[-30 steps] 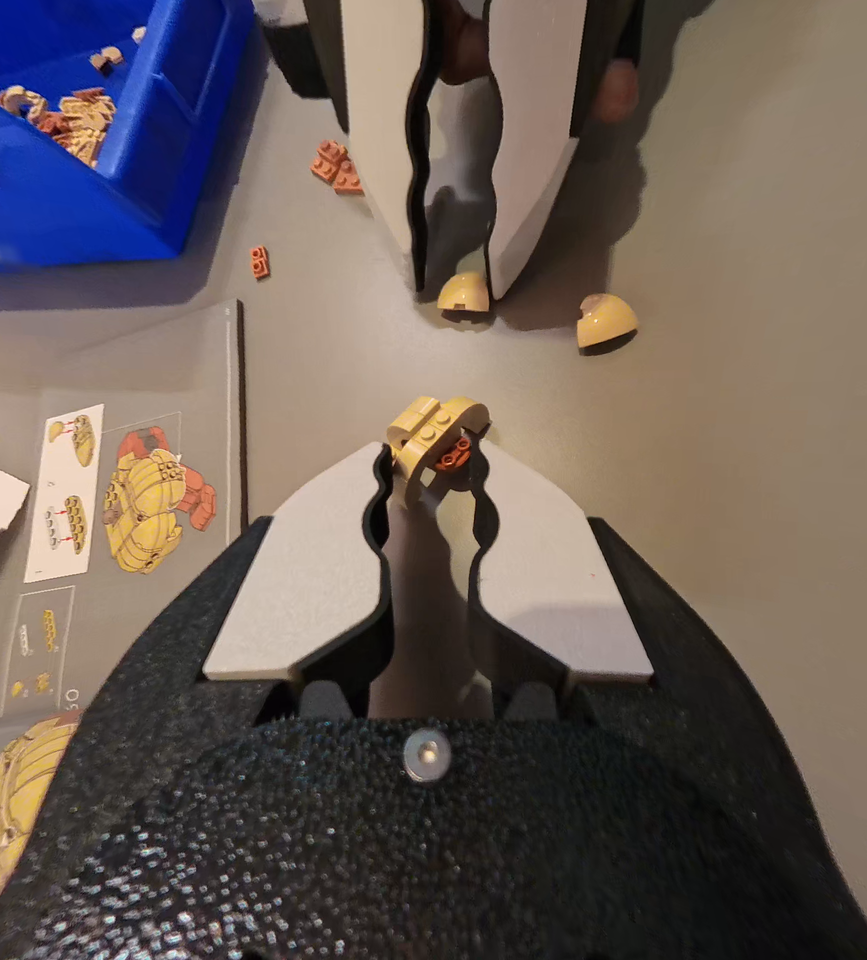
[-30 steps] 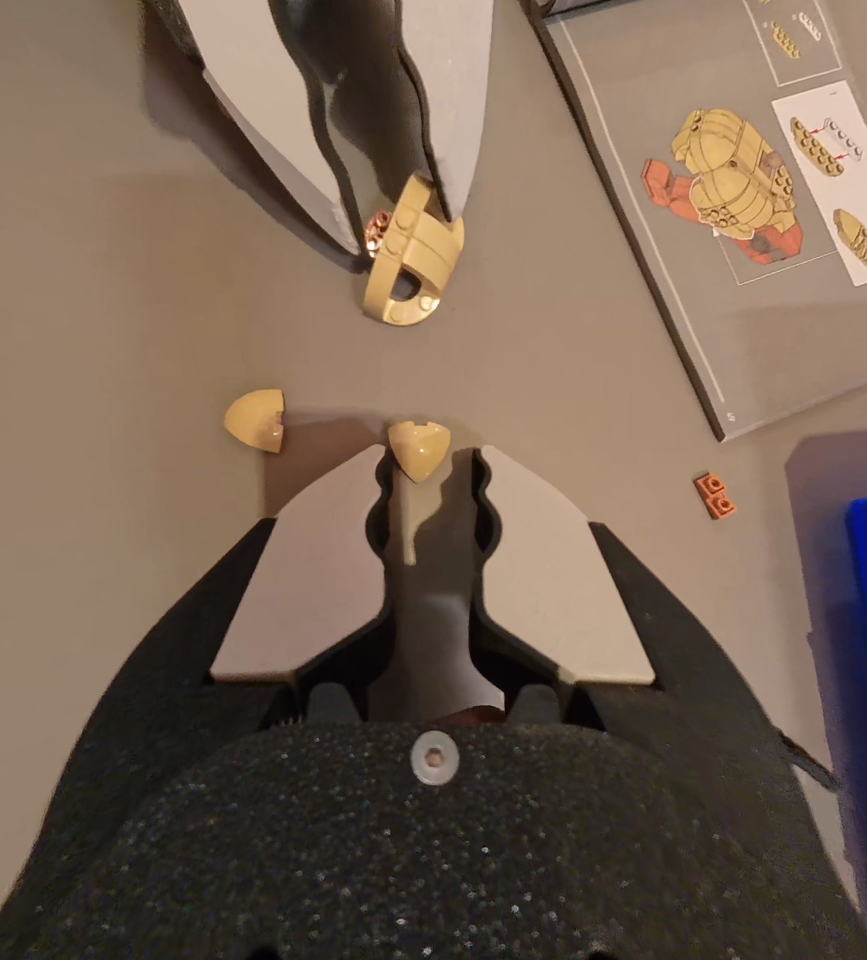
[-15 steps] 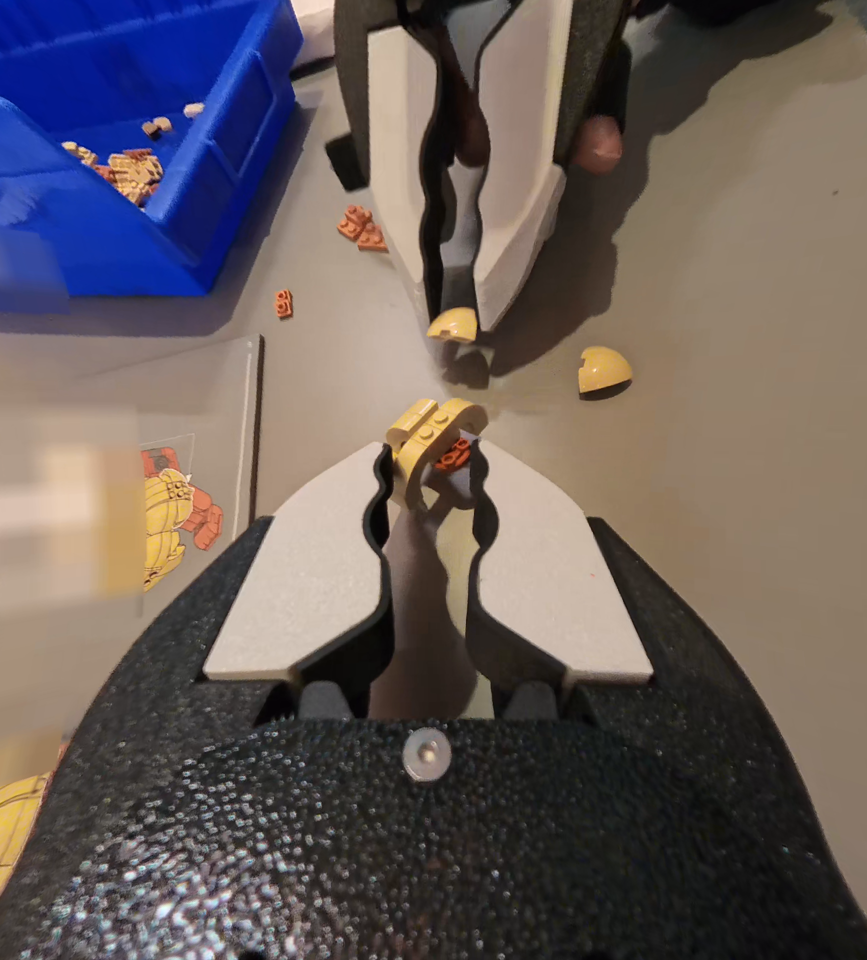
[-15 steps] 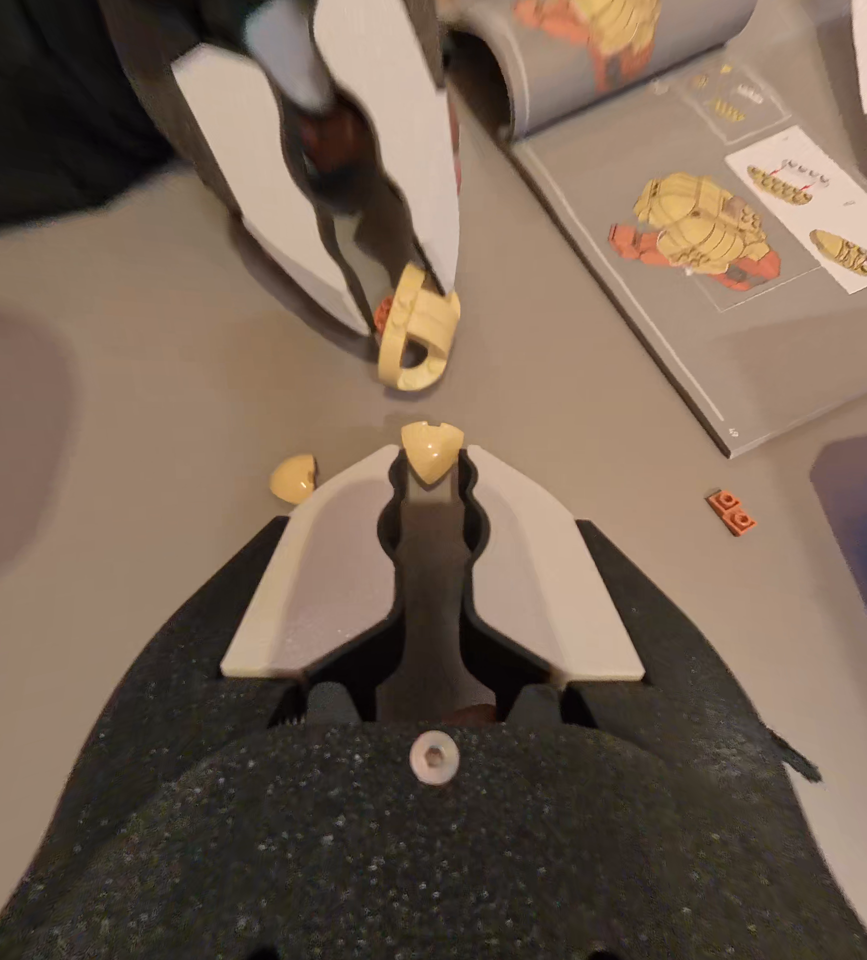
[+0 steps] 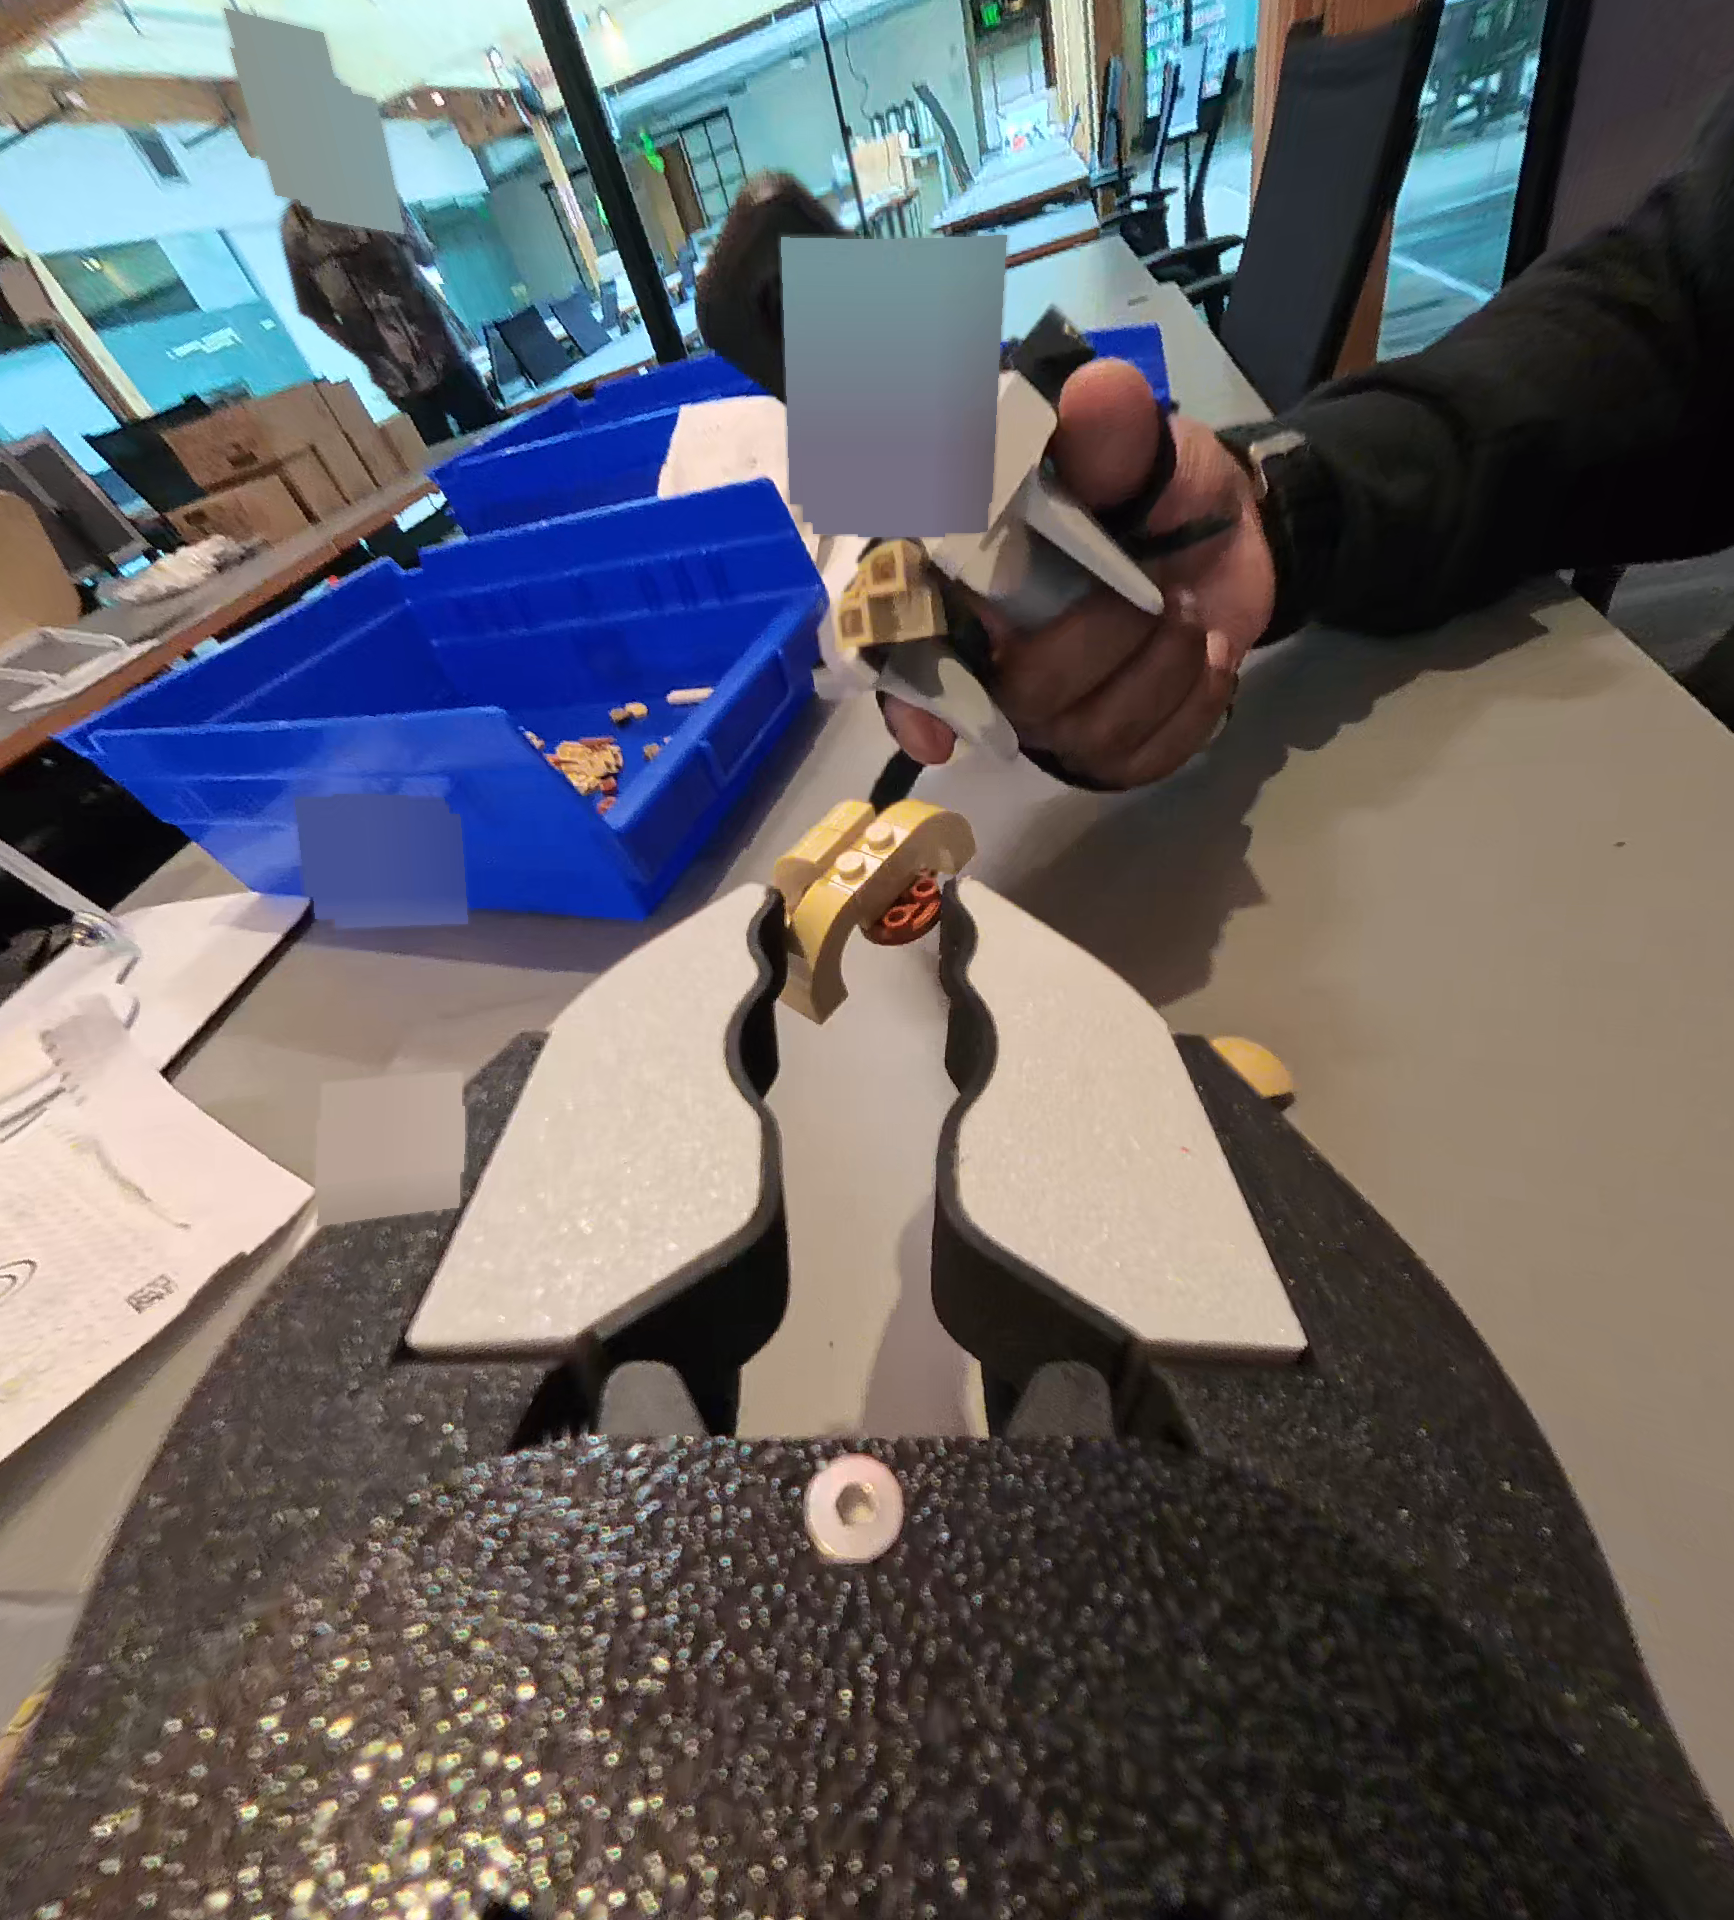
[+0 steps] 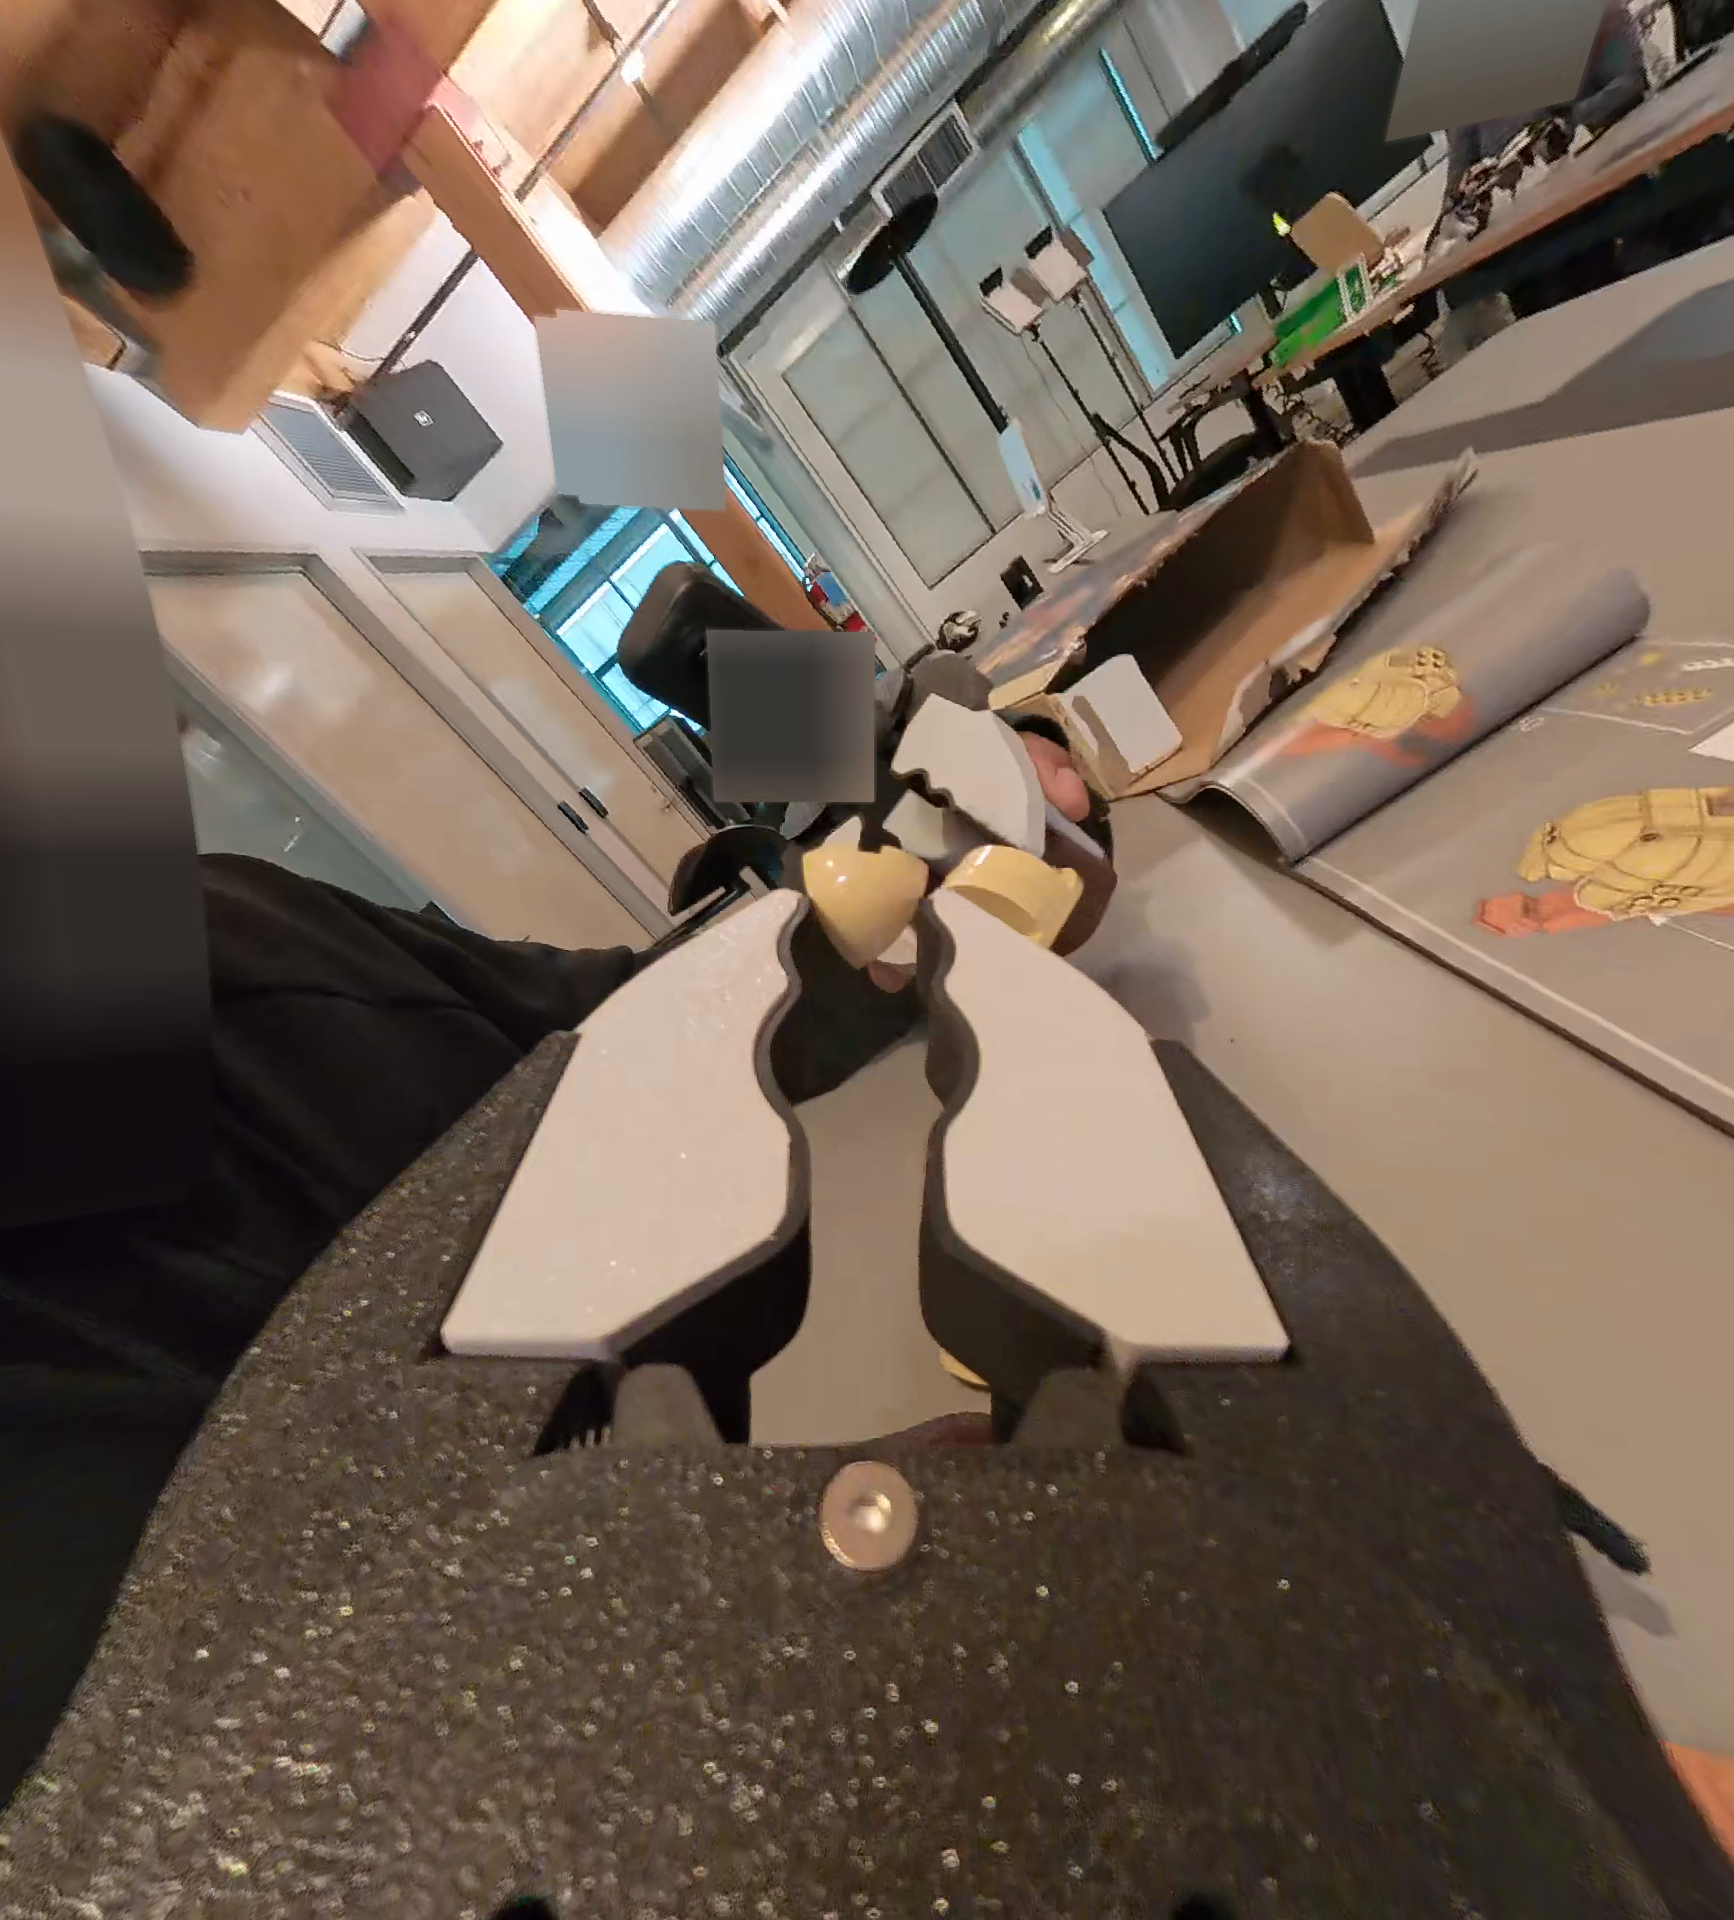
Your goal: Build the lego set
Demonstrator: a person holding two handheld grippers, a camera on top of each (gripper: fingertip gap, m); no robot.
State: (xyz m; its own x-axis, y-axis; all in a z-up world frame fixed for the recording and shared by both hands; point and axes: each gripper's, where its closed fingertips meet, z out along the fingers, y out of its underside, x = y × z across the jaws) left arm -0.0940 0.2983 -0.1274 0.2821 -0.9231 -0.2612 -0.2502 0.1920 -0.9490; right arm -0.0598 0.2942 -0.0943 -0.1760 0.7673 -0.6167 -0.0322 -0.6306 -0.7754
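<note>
My left gripper point(image 5: 858, 904) is shut on a tan arched lego assembly point(image 5: 873, 862) with a small reddish-brown round piece point(image 5: 910, 914) on it, held above the grey table point(image 5: 1465, 935). My right gripper point(image 6: 863, 914) is shut on a tan quarter-dome piece point(image 6: 858, 894), also lifted off the table. The two grippers face each other, a short way apart. In the left wrist view the dome point(image 5: 889, 603) shows from below, at the tips of the right gripper in a person's hand. In the right wrist view the arched assembly point(image 6: 1014, 894) sits just beyond the dome.
Two blue bins point(image 5: 489, 665) stand at the left, the nearer with several loose pieces. A second tan dome point(image 5: 1252, 1065) lies on the table. An open instruction booklet point(image 6: 1465, 831), a white sheet point(image 5: 42, 1226) and torn cardboard point(image 6: 1237, 582) lie nearby. People stand in the background. Some 5 cm of space lies between my two pairs of fingers.
My right gripper has shut on the dome and lifted it off the table. Both grippers have risen and tilted from looking down to nearly level. The left still holds the arched assembly.
</note>
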